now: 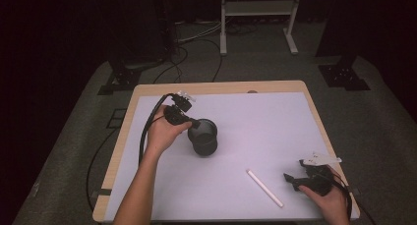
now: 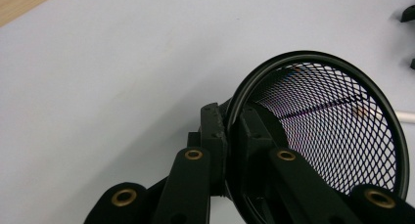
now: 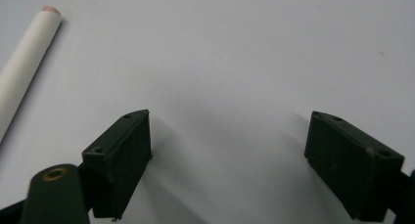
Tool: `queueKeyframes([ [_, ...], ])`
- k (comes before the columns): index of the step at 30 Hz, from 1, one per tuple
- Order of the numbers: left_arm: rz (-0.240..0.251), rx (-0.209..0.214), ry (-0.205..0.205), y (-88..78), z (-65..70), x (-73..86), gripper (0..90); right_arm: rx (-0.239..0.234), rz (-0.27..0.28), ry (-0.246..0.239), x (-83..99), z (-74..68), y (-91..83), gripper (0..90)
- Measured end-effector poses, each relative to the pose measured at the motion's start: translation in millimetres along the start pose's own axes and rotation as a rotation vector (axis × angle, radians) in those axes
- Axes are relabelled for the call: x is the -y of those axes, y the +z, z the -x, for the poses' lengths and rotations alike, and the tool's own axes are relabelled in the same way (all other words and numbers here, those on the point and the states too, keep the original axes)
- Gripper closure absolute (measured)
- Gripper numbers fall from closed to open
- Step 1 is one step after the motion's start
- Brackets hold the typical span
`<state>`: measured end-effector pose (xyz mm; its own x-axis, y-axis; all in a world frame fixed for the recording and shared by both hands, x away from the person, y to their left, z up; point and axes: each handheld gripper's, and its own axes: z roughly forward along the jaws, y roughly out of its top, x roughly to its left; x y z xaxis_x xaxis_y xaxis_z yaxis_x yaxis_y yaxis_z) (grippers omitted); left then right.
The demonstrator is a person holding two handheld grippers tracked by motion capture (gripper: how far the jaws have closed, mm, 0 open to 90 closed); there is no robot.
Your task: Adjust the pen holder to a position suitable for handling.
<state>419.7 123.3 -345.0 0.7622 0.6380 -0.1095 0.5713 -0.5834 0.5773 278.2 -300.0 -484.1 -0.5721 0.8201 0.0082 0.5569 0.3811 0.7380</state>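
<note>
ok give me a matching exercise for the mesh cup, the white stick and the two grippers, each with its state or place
Things:
1. mesh cup
2. white stick
3. left gripper
4. right gripper

States:
a. open, nothing between its fingers
b. lying flat on the table mat
c. clamped on a black rim
d. black, gripped at its rim, near the mat's middle

Pairs: 1-d, 2-b, 3-c, 4-a
</note>
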Motion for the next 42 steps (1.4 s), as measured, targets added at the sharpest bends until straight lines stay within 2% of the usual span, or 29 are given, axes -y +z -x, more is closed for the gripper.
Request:
queueKeyframes([
  [10,-0.010,0.040,0.013,19.8,13.5,-5.8,83.1,0.000,0.000,-0.001,0.0,0.0,0.0,16.2],
  [26,-0.032,0.089,0.048,42.2,33.8,-17.9,83.1,0.000,-0.001,-0.001,0.0,0.1,0.0,16.2],
  [32,-0.057,0.100,0.064,50.0,39.3,-20.2,83.1,0.000,-0.001,-0.001,0.0,0.1,0.0,16.2],
  [42,-0.078,0.101,0.066,58.4,41.6,-20.8,83.1,0.000,0.000,-0.001,0.0,0.0,0.0,16.2],
])
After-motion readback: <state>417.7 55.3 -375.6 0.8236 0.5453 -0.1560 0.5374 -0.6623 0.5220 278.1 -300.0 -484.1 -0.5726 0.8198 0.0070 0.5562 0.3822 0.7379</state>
